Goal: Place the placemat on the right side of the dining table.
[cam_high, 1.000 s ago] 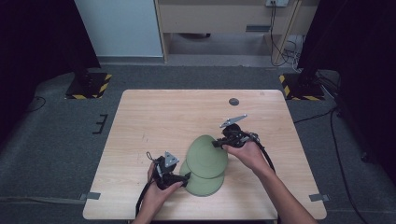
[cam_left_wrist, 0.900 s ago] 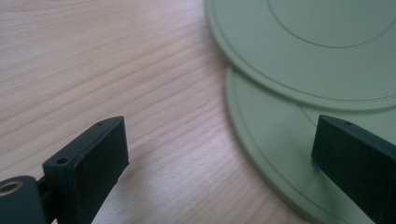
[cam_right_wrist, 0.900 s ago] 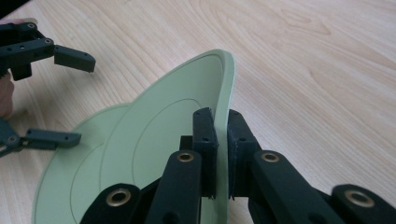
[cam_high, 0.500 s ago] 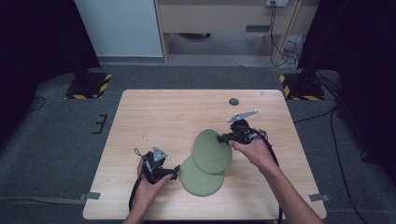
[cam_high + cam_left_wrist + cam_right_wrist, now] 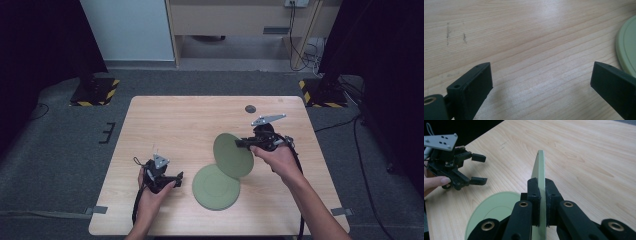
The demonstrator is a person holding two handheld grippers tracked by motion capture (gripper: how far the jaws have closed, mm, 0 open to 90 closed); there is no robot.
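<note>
Two pale green round plates are on the wooden table (image 5: 175, 125). One plate (image 5: 216, 186) lies flat near the front middle; its rim (image 5: 627, 47) shows at the right of the left gripper view. The other plate (image 5: 232, 155) is lifted and tilted on edge above it, seen edge-on (image 5: 539, 167) in the right gripper view. My right gripper (image 5: 240, 144) is shut on that plate's rim, its pads (image 5: 534, 192) pressing both faces. My left gripper (image 5: 177, 178) hovers low to the left of the flat plate, open (image 5: 541, 75) with only bare wood between its jaws.
A small dark round disc (image 5: 250, 108) lies near the table's far edge. Black stands with yellow-striped feet (image 5: 95, 90) sit on the floor at both far corners. The table's front edge runs close under both forearms.
The right gripper has raised the upper plate and tipped it up off the lower one. The left gripper has drawn away leftward from the plates, jaws open.
</note>
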